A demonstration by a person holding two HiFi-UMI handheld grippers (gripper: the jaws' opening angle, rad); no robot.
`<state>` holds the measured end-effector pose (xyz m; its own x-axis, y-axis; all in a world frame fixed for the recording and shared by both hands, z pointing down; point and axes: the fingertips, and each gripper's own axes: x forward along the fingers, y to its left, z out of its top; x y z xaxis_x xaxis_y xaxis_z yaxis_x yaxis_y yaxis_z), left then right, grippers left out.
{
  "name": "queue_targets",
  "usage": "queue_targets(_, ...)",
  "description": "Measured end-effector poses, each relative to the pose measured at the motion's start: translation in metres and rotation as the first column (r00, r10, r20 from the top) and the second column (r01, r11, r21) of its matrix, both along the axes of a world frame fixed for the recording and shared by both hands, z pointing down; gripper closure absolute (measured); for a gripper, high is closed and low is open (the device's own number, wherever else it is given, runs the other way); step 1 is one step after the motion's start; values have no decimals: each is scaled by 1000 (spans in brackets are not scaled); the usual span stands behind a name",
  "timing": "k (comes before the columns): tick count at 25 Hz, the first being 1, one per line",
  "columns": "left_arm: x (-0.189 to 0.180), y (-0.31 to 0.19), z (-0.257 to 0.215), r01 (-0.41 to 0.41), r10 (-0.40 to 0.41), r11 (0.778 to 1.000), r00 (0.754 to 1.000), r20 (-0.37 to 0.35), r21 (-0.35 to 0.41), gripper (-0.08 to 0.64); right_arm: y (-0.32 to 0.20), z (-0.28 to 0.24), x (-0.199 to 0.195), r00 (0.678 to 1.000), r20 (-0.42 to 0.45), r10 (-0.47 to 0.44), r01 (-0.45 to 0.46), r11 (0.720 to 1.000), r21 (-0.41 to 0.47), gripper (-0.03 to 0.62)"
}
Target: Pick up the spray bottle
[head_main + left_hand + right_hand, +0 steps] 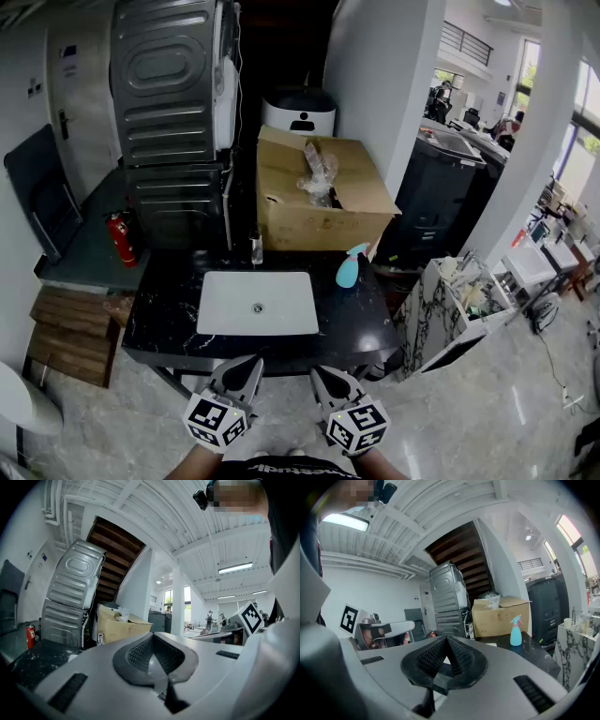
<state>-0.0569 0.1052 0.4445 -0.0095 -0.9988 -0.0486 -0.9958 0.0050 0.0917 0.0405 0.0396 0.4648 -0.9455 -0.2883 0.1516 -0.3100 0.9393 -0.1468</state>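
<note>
A light blue spray bottle (350, 267) with a pink trigger stands at the back right of the black marble counter (360, 317), in front of the cardboard box; the right gripper view has the bottle (515, 632) far ahead and to the right. My left gripper (246, 367) and my right gripper (324, 377) are held side by side at the counter's near edge, well short of the bottle. Both are shut with nothing between their jaws, as the left gripper (151, 642) and right gripper (446, 645) show in their own views.
A white sink basin (258, 303) is set in the counter's middle, with a faucet (255, 247) behind it. An open cardboard box (317, 191) stands at the back, a washing machine (173, 112) at back left, a red fire extinguisher (120, 238) at left, a marble-patterned bin (451, 302) at right.
</note>
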Motion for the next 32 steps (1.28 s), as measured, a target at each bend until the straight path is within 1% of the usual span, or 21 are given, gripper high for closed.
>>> queue_targets(11,2,-5,2,-3,3,1000,1000,-1,-5,546,-6,1,5,1000,-4,15,-15,1000,4,555)
queue_targets(15,2,-5,2,1,-1,1000,1000,-4,-7,545,-4,-2,5,1000,17,-3,4,1000,-3,555)
queue_targets(22,5,-8,11,-3,3,1000,1000,-20,-21,545,-5,-3,9,1000,24,-6,5,1000,30,555)
queue_targets(32,12,-15,12,-13,13,1000,1000,-27,-11,546,-9,-1,17,999,38,-27,26,999,42,555)
